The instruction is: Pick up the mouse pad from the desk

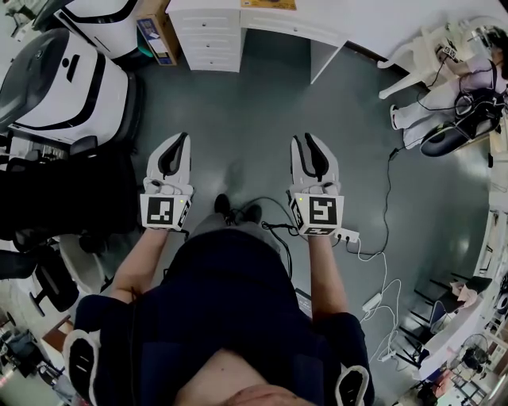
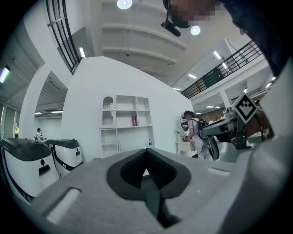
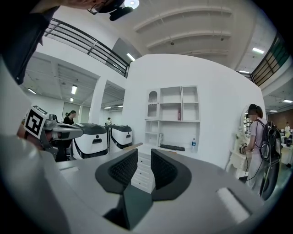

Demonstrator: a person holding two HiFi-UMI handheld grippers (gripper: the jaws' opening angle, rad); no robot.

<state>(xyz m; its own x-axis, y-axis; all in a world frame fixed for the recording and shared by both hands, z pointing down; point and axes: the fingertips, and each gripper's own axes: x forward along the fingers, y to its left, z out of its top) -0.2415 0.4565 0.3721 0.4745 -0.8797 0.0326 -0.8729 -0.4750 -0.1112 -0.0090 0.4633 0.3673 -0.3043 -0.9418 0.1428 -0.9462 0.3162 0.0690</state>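
Note:
A white desk point(image 1: 302, 28) with drawers stands across the grey floor, ahead of me. On its top lies a flat tan and dark thing point(image 1: 268, 4), cut off by the picture's edge; I cannot tell whether it is the mouse pad. In the right gripper view the desk point(image 3: 145, 160) carries a dark keyboard point(image 3: 172, 147) and a water bottle point(image 3: 194, 145). My left gripper point(image 1: 181, 138) point(image 2: 146, 153) hangs over the floor, shut on nothing. My right gripper point(image 1: 308, 139) point(image 3: 144, 154) is level with it, its jaws slightly apart and empty. Both are well short of the desk.
Large white machines point(image 1: 63, 79) and a black chair point(image 1: 48, 198) stand at the left. Cables and a power strip point(image 1: 348, 235) lie on the floor at the right. A person with a backpack point(image 3: 258, 137) stands by a white table at the far right.

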